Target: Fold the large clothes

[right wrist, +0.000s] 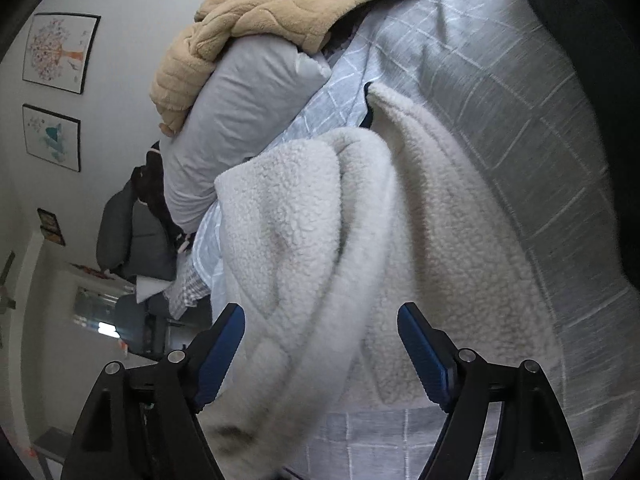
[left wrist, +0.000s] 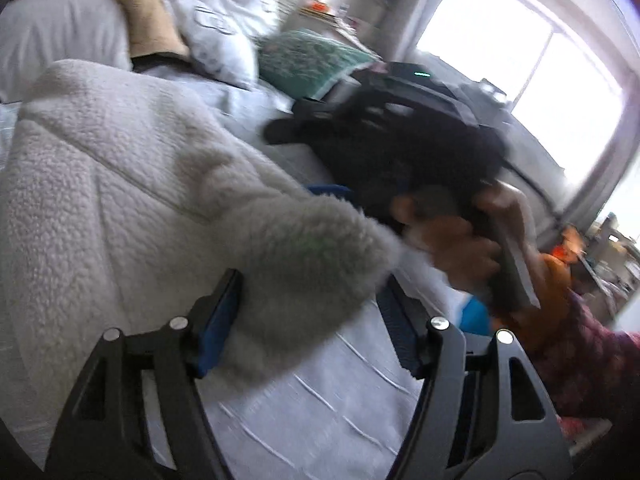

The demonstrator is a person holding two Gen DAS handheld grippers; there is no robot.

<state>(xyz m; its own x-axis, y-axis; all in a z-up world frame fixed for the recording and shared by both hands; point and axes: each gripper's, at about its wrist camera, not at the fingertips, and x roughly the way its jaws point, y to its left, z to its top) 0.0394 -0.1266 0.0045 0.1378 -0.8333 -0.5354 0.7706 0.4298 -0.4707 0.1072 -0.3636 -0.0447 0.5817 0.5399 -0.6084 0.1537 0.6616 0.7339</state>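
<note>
1. Step in hand, by judgement: just after laying a sleeve across the cream fleece jacket (left wrist: pixel 112 168) on the bed (left wrist: pixel 312 408); fold only partly done.
2. Left claw (left wrist: pixel 308 320) open wide; sleeve end (left wrist: pixel 304 264) between the blue pads, not pinched. No earlier frame to compare.
3. Right claw (right wrist: pixel 320 356) open wide too, holding nothing; folded fleece roll (right wrist: pixel 304 248) between and beyond the pads, no pinch visible.
4. Jacket flat on the grey checked bedcover, beside the pillows (right wrist: pixel 240 120) and tan blanket (right wrist: pixel 240 20).
5. Long axis, right view: from near the claw away toward the pillows. Collar or hem end: cannot tell.
6. Next likely: regrip an outer edge with both claws, fold over the body, keeping layers aligned.
</note>
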